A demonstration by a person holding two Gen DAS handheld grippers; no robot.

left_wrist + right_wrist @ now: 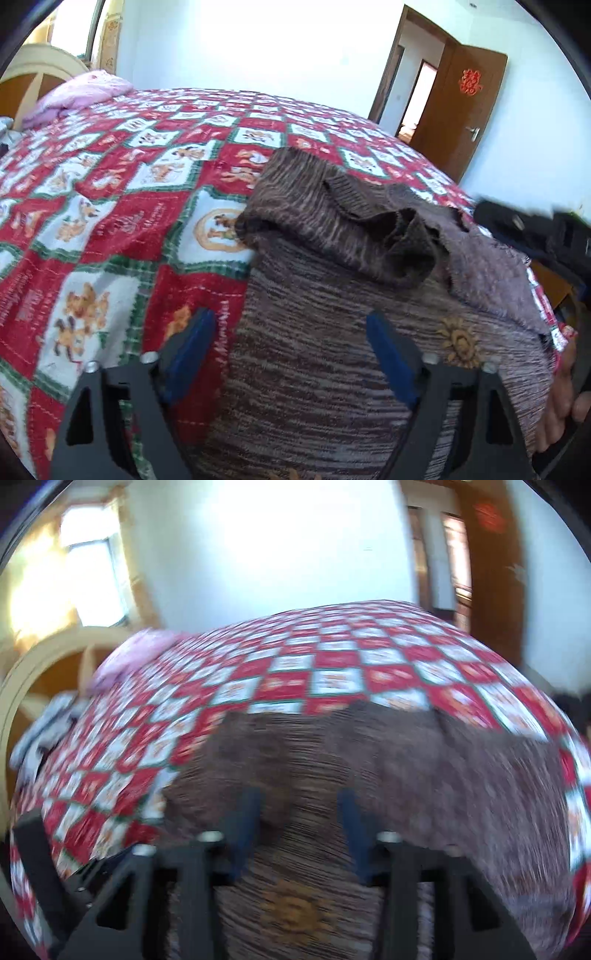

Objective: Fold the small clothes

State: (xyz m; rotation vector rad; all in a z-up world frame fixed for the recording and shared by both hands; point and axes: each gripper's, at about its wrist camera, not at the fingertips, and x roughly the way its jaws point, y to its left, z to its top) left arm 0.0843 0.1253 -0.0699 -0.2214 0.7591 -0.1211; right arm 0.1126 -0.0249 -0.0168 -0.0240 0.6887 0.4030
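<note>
Soft, floppy brown sweater [314, 369] on quilt [110, 221]; left gripper [291, 354] and right gripper [299, 830] spread, empty; best pinched at hem.

The right wrist view is all smeared, so the brown sweater [332, 768] and the checked blanket [332, 657] look fuzzy. In the left wrist view the sweater [314, 350] runs off the bottom edge, and the right gripper [535, 229] is a dark blur, mostly cut off
</note>
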